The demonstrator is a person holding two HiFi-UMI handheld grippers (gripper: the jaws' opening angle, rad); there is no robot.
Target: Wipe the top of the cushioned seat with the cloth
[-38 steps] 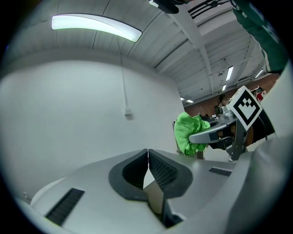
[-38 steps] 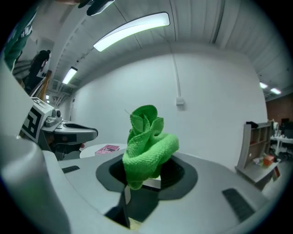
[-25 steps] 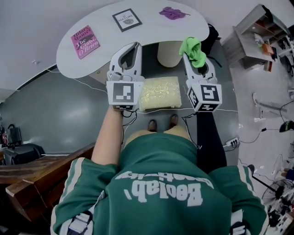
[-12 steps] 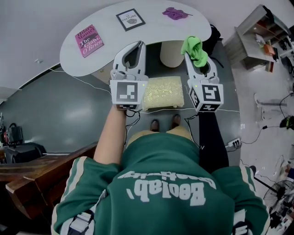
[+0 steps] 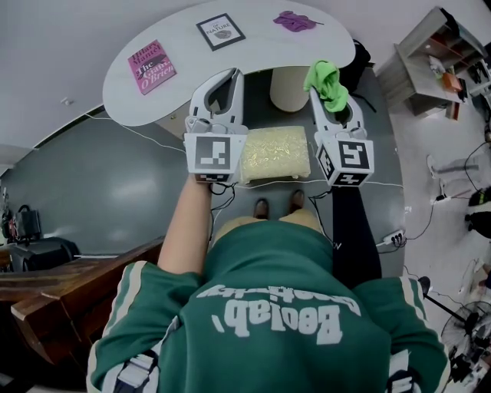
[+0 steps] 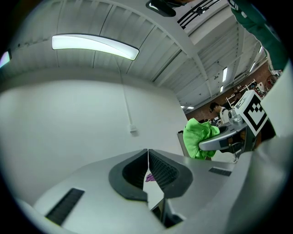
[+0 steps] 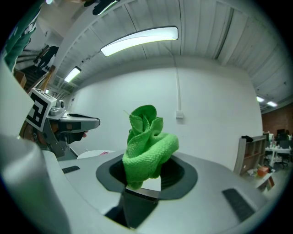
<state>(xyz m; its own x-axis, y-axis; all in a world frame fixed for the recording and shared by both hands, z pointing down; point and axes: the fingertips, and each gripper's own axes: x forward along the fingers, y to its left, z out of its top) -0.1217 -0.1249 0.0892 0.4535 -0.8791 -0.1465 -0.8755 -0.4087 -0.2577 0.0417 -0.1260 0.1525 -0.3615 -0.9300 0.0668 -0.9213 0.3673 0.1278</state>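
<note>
A pale yellow cushioned seat (image 5: 275, 153) stands on the floor in front of my feet, between both grippers in the head view. My right gripper (image 5: 323, 83) is shut on a bright green cloth (image 5: 325, 80), held up in the air at the seat's right; the bunched green cloth (image 7: 146, 144) sticks out of the jaws in the right gripper view. My left gripper (image 5: 225, 80) is held up at the seat's left, its jaws closed together with nothing between them (image 6: 148, 167). Both point toward the white wall.
A white curved table (image 5: 230, 57) lies beyond the seat, with a pink book (image 5: 150, 67), a framed card (image 5: 220, 31) and a purple cloth (image 5: 294, 21) on it. Its round pedestal (image 5: 288, 88) stands just behind the seat. Shelving (image 5: 437, 57) and cables sit at right.
Both grippers have stayed almost still, raised over the seat's sides; only the head view has shifted slightly.
</note>
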